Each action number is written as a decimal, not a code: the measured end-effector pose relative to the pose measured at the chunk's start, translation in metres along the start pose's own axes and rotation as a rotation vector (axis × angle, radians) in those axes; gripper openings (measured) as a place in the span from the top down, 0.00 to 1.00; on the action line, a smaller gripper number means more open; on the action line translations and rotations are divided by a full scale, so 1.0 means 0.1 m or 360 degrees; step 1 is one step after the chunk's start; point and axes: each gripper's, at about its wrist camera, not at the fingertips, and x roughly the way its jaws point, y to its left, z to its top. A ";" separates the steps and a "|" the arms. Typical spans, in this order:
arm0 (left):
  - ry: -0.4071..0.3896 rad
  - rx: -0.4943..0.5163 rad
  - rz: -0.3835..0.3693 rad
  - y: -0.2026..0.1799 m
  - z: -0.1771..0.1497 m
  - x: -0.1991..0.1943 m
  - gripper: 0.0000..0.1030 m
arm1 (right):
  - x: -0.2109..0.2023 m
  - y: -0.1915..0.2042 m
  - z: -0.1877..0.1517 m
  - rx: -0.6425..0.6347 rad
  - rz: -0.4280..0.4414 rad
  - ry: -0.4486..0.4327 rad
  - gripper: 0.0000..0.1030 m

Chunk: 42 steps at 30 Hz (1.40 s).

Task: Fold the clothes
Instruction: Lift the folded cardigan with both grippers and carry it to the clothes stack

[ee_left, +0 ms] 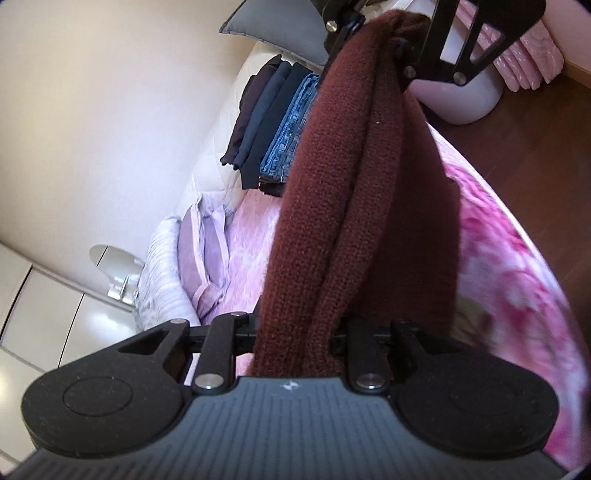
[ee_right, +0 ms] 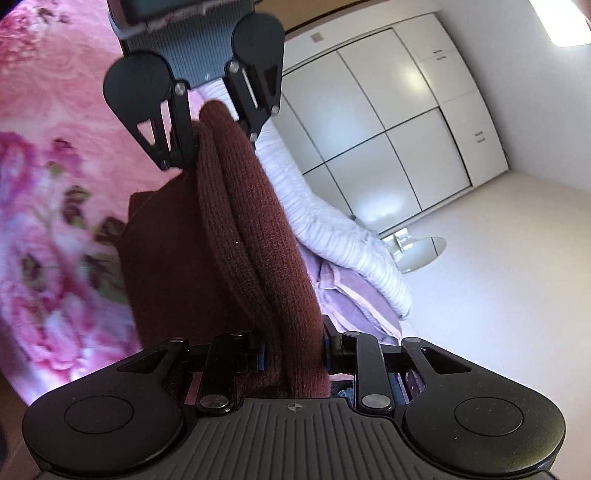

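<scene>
A dark red knitted sweater (ee_left: 332,192) is stretched between my two grippers above the bed, folded over into a thick band, with part of it hanging down. My left gripper (ee_left: 295,339) is shut on one end of it. My right gripper (ee_right: 293,350) is shut on the other end of the sweater (ee_right: 251,229). Each wrist view shows the other gripper at the top: the right one in the left wrist view (ee_left: 399,44), the left one in the right wrist view (ee_right: 210,122).
The bed has a pink floral blanket (ee_left: 509,266), also in the right wrist view (ee_right: 48,206). A stack of folded dark clothes and jeans (ee_left: 273,122) lies on it near a grey pillow (ee_left: 273,26). Lilac pillows (ee_left: 207,251) lie at the head. White wardrobe doors (ee_right: 369,122) stand beyond; brown wood floor (ee_left: 524,122).
</scene>
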 end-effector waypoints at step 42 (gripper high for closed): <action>-0.0299 -0.0001 -0.0623 2.84 2.56 1.76 0.82 | 0.11 -4.06 -0.42 0.0503 0.0243 0.0802 0.76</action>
